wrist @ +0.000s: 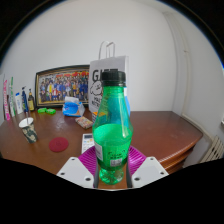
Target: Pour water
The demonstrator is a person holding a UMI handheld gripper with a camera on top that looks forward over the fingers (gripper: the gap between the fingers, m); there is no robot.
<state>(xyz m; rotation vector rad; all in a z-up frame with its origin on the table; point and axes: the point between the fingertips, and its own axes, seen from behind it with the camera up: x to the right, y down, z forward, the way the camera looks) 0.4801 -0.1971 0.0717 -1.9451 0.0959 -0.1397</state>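
Green bottle point(112, 125) upright, clamped between gripper point(112, 168) fingers

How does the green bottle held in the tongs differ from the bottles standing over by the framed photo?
The green bottle is translucent green with a black cap; the small bottles look pale or mixed in colour. The green bottle sits between the fingers of the tongs, which press on it; the small bottles stand free on the wooden table beside the framed photo. All stand upright.
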